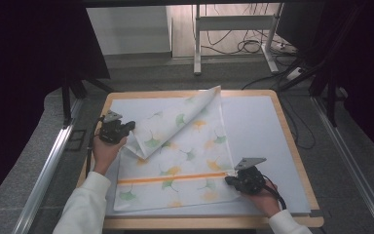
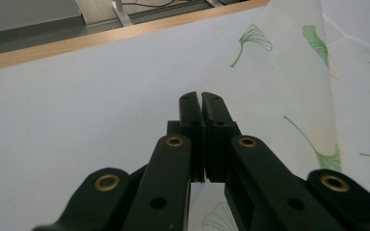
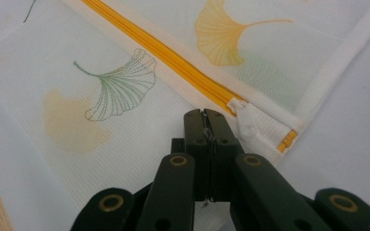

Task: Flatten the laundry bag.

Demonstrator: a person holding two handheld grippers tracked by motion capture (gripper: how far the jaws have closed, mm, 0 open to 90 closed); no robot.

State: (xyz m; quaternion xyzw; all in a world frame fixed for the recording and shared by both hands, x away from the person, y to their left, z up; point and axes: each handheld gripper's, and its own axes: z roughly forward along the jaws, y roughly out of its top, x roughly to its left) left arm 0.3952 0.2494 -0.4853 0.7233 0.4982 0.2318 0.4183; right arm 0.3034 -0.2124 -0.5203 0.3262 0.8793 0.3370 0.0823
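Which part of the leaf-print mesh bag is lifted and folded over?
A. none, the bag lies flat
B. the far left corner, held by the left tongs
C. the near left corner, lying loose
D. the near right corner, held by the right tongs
B: the left tongs pinch the bag at its far left corner, which is raised and folded toward the middle; the zipper end lies flat.

— Any lettering, label or number you can read here?
— None. The cloth (image 1: pixel 185 151) carries printed ginkgo leaves and an orange zip (image 3: pixel 173 53), no words.
— And the grippers' black jaws?
— Plain, brass rivets, nothing written.
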